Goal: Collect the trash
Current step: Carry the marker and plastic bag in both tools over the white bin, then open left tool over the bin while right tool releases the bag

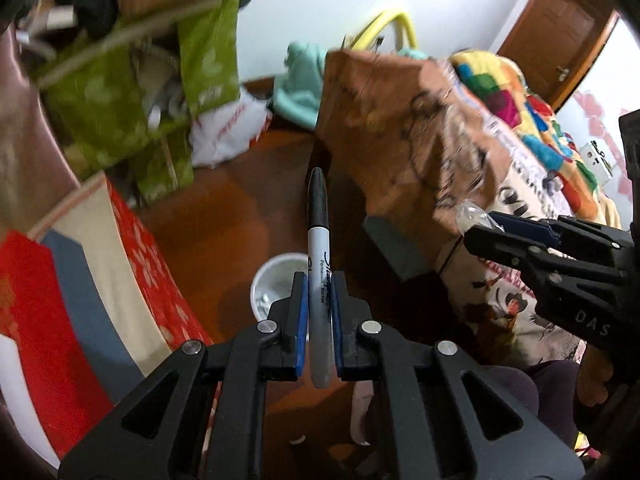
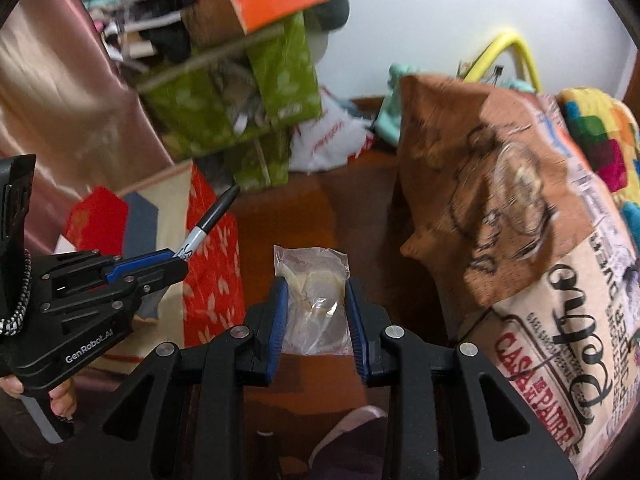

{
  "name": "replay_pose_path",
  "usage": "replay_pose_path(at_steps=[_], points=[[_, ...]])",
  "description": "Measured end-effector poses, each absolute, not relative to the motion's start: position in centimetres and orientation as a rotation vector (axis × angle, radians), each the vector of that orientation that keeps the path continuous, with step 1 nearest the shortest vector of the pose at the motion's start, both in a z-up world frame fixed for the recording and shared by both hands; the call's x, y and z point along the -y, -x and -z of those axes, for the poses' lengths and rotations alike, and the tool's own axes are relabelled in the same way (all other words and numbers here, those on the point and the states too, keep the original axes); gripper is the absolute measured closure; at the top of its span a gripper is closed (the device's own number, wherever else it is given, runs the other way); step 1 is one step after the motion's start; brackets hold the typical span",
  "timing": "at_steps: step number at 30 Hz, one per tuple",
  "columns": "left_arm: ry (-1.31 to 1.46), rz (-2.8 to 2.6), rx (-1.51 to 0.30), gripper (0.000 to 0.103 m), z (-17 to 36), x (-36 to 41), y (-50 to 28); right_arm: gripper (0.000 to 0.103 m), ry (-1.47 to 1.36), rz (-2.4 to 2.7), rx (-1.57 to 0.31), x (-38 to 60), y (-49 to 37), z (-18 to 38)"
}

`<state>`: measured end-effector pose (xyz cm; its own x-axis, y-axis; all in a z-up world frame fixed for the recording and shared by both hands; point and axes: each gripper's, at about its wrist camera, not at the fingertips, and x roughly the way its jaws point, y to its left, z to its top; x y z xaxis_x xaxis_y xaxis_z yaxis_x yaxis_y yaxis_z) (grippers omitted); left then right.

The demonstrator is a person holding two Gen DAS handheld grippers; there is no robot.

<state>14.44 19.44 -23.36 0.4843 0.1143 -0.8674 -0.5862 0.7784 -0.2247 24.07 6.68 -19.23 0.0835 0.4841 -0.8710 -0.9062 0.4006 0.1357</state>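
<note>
Currently left gripper (image 1: pixel 319 292) clamped on black marker (image 1: pixel 319 240), barrel pinched upright between blue pads, held over white cup (image 1: pixel 276 280) on the wooden floor (image 1: pixel 240 220). Right gripper (image 2: pixel 316 292) closed on clear plastic wrapper (image 2: pixel 314 292), also aloft, beside printed sack (image 2: pixel 540 280). Judgement: keep both grips firm in transit; wrapper is flimsy, could slip.

Both units matte black plastic linkages, silver round screw heads at the pivots, blue pads lining the fingers. Left gripper (image 2: pixel 182 258) body printed "GenRobot.AI" in white; black-and-white braided cord at 9 o'clock. Bare fingers (image 2: pixel 60 396) on its handle. Right gripper (image 1: pixel 478 226) marked "DAS".
</note>
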Motion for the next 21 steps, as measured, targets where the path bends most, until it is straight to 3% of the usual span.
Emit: replay_pose_path(at_steps=[12, 19, 21], points=[[0.64, -0.477, -1.11, 0.094, 29.3, -21.4, -16.0, 0.075, 0.505, -1.151, -1.193, -11.1, -26.6, 23.4], [0.641, -0.441, -1.132, 0.094, 30.0, -21.8, -18.4, 0.058, 0.478, -1.123, -1.232, -11.3, -27.9, 24.0], [0.625, -0.455, -1.162, 0.086, 30.3, -21.8, -19.5, 0.058, 0.481, -1.121, -1.234, -11.0, -28.1, 24.1]])
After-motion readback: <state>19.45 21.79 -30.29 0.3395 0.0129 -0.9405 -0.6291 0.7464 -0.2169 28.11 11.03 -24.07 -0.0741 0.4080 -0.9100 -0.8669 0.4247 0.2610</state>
